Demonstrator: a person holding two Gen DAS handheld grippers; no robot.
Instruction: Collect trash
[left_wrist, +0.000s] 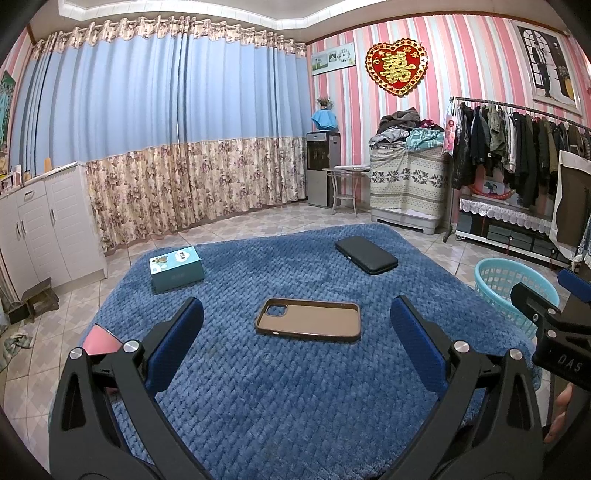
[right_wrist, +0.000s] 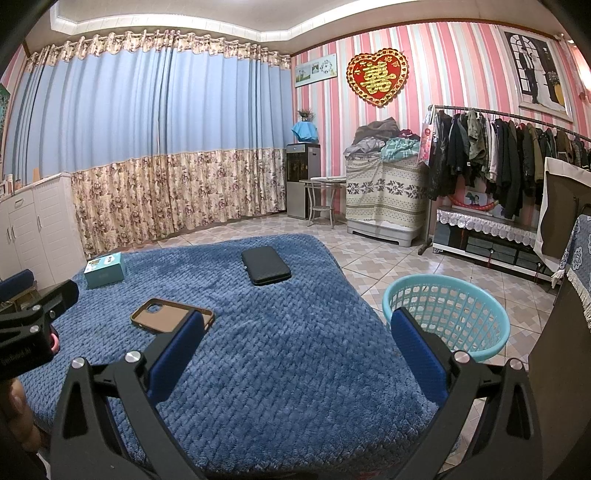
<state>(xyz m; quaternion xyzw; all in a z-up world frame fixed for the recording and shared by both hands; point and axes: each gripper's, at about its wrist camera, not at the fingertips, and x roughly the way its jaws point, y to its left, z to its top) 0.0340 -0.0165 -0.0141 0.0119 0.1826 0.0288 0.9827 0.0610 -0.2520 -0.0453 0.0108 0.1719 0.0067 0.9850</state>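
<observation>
A brown phone case (left_wrist: 308, 319) (right_wrist: 171, 316) lies hollow side up on the blue blanket (left_wrist: 280, 387) (right_wrist: 280, 350). Farther back rest a teal box (left_wrist: 176, 268) (right_wrist: 104, 270) and a black flat case (left_wrist: 366, 254) (right_wrist: 266, 270). A pale turquoise basket (left_wrist: 515, 288) (right_wrist: 448, 314) stands on the tiled floor right of the blanket. My left gripper (left_wrist: 297, 350) is open just short of the phone case, nothing between its fingers. My right gripper (right_wrist: 297, 354) is open over the blanket's right part, its right finger (right_wrist: 419, 354) in front of the basket. A pink object (left_wrist: 100, 340) peeks out at the blanket's left edge.
White cabinets (left_wrist: 40, 225) stand at the left, floral curtains (left_wrist: 192, 181) behind. A water dispenser (left_wrist: 322, 168), a small table (left_wrist: 345, 184), a covered pile of clothes (left_wrist: 408, 173) and a clothes rack (left_wrist: 517, 140) line the back right wall. A low stool (left_wrist: 33, 301) sits left.
</observation>
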